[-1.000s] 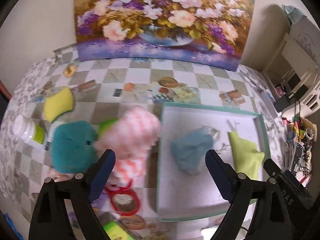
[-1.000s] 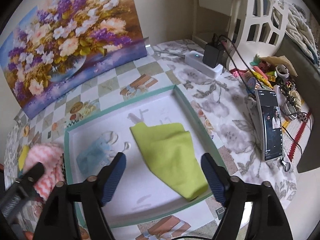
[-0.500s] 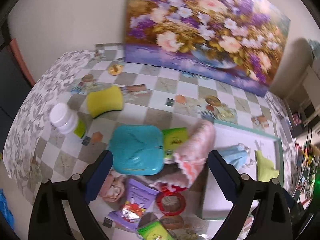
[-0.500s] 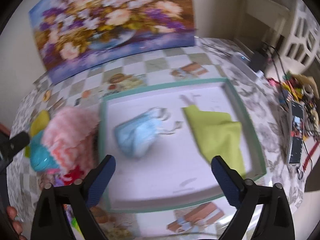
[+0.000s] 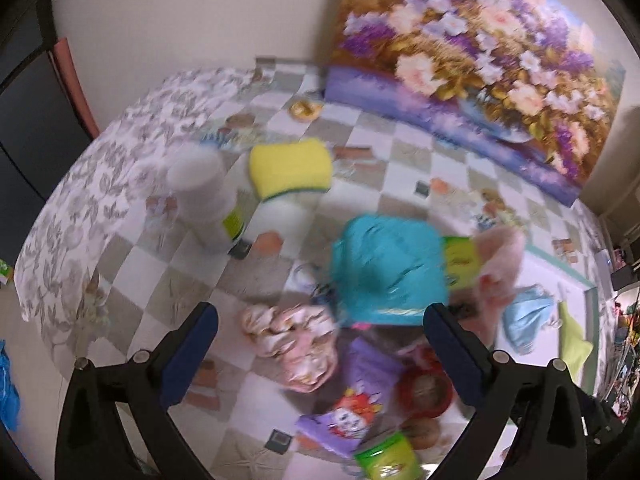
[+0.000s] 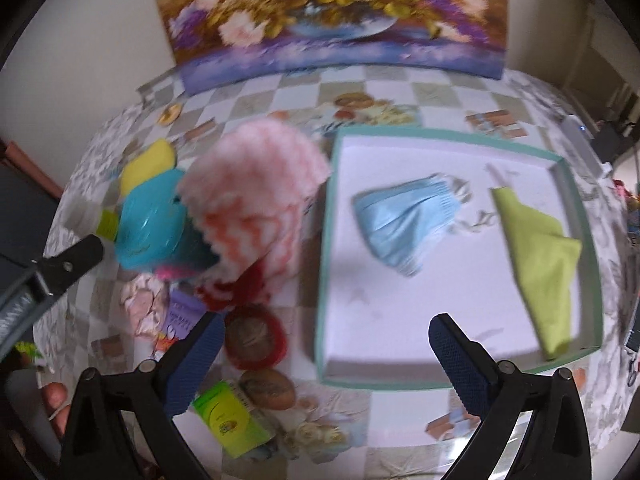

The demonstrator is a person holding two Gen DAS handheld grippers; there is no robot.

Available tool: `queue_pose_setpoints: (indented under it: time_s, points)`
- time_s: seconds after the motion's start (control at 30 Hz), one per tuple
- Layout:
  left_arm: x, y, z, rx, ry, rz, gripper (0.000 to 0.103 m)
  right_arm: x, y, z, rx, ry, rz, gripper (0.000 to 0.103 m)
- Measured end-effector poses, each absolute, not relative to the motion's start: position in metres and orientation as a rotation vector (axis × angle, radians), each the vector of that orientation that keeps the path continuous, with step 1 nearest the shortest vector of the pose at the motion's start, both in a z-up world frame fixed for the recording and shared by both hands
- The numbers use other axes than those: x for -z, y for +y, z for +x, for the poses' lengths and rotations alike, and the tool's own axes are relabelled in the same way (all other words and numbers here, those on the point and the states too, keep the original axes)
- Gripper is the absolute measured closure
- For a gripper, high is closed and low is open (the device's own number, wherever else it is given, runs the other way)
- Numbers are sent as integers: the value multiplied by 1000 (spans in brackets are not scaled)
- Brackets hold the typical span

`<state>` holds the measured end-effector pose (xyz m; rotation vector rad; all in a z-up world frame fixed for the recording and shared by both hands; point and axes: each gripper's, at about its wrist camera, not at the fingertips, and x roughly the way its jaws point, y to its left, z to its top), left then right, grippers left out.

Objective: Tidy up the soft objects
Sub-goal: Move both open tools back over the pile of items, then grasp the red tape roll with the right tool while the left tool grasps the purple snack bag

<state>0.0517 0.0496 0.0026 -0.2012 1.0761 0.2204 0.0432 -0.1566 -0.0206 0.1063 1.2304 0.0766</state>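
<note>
Sorting is going on: both the left gripper [image 5: 320,354] and the right gripper [image 6: 323,354] are standing spread and empty, the left's jaws having just been opening, while the pink cloth [image 6: 256,196] is lying on the worktop just beside the tray [image 6: 325,240], so the next move is calling for a grasp on it.

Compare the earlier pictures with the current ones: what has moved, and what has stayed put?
Both views have swung left, away from the tray. The left gripper and right gripper have just been opening, nothing between them. The blue mask and green cloth stayed in the tray.
</note>
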Motion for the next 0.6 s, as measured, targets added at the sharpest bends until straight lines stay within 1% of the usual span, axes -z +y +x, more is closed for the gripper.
queue_pose_setpoints:
  time_s: [0.17,0.37,0.6]
  points:
    - [23,67,48,-226,1146,-238,1,35,-143,43,-155,1295,138,0]
    - [39,77,44,-208,1166,-312,1,48,-133,43,-190,1339,140,0]
    - [51,69,45,-194,1230,-260,1,56,-121,41,-211,1345,74,0]
